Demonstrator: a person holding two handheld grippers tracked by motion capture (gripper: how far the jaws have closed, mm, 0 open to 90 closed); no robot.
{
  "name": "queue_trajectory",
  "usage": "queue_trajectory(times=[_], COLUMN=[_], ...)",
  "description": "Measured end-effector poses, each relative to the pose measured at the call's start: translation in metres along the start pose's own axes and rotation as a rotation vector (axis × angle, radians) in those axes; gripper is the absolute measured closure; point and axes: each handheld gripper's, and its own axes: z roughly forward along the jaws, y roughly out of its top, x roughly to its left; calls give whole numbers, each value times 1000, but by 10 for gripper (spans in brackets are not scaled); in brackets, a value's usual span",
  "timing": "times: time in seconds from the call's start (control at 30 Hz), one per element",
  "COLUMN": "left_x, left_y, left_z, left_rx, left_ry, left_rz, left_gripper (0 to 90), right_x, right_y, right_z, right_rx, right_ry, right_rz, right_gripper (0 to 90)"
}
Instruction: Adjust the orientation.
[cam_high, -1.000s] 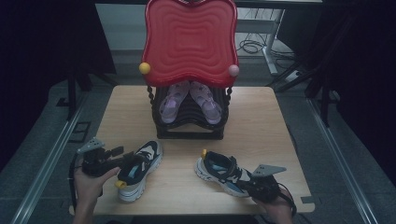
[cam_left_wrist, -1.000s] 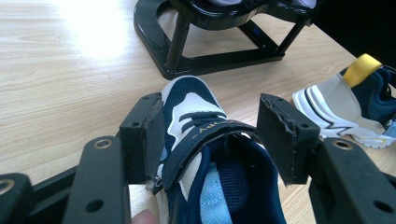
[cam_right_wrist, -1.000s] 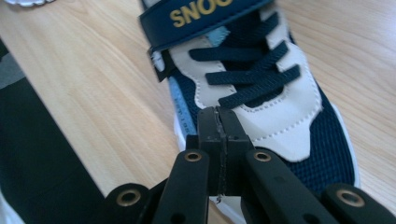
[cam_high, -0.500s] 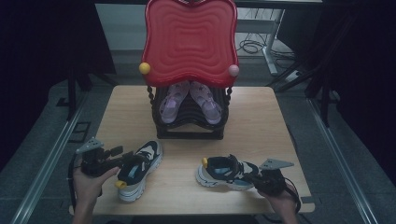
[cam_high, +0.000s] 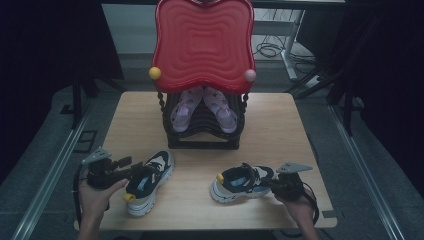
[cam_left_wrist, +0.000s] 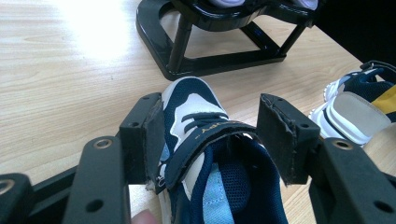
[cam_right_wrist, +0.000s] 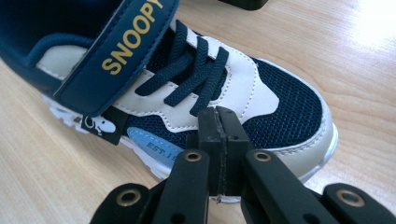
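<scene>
Two shoes lie apart on the table (cam_high: 280, 125). The left gripper (cam_high: 134, 169) straddles the left shoe (cam_high: 147, 181) lengthwise, jaws open; the right gripper (cam_high: 272, 184), jaws shut with nothing between them, noses the crosswise right shoe (cam_high: 241, 182).

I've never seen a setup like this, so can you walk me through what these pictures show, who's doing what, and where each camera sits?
A person sits at a wooden table with a hand-held two-jaw tool in each hand. The high view looks down from above the person's side. The other two pictures come from small cameras riding on the tools.

On the table stands a black shoe rack under a red panel, with a pair of lilac sandals on it.

The left tool has its jaws open around the left sneaker, one pad against its side. The right tool is shut, its tips pressed against the toe end of the right sneaker; it does not grip the shoe.
</scene>
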Motion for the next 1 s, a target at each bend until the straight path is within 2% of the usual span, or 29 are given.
queue_trajectory(times=[0.6, 1.0], left_x=[1, 1], left_y=[0, -1], left_z=[1, 2], left_rx=[5, 9], left_ry=[1, 1], left_rz=[-1, -1], left_gripper=[419, 419], right_x=[-14, -23], right_y=[19, 28], right_z=[17, 28], right_rx=[-1, -14], right_ry=[-2, 11], right_rz=[-4, 11], right_gripper=[900, 900])
